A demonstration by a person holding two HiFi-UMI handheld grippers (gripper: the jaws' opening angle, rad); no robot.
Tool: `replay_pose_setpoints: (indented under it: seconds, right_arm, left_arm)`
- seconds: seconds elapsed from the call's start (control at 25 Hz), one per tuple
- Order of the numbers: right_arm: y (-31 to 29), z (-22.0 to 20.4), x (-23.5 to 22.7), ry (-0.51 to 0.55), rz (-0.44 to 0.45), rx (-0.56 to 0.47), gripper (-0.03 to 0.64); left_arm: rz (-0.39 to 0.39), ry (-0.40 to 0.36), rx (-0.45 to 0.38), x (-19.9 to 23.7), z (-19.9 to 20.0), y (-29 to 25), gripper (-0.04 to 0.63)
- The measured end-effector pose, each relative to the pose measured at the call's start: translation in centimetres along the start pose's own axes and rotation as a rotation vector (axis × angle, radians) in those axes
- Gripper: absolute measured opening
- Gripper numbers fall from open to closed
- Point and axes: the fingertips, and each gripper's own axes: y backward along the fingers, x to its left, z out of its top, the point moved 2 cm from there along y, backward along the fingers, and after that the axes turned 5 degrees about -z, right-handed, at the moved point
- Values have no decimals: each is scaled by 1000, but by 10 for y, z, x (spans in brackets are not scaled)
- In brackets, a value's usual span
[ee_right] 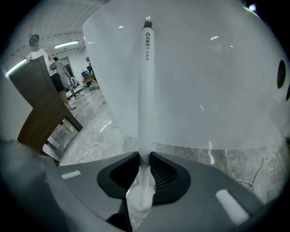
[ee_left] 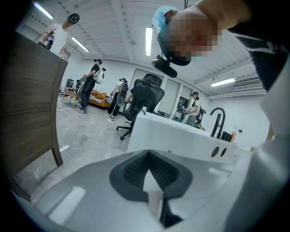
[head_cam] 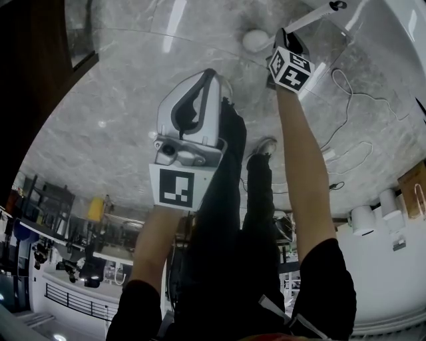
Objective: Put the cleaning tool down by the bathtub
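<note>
The cleaning tool is a long white handle [ee_right: 146,90] with a dark tip. My right gripper [ee_right: 145,156] is shut on its lower part, and a pale rounded end shows behind the jaws. The handle stands up against the white bathtub wall [ee_right: 217,81]. In the head view the right gripper [head_cam: 285,34] reaches down over the marble floor, with the handle [head_cam: 313,16] slanting toward the bathtub [head_cam: 414,23] and a white rounded head [head_cam: 255,40] beside the jaws. My left gripper [head_cam: 212,72] hangs nearer my body, shut with nothing in it [ee_left: 147,154].
White cables [head_cam: 353,113] trail over the marble floor beside the tub. My legs and a shoe [head_cam: 263,146] stand between the two arms. A wooden panel [ee_right: 41,118] rises at the left. The left gripper view shows a black faucet [ee_left: 217,122], an office chair [ee_left: 147,97] and people far off.
</note>
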Motion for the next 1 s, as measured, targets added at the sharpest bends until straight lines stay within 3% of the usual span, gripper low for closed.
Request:
replay_pose_setpoints:
  seconds: [1.0]
  right_arm:
    - [-9,7,-5,-41,-14,8,78]
  left_arm:
    - [20,21,-9,13,2,-1,8]
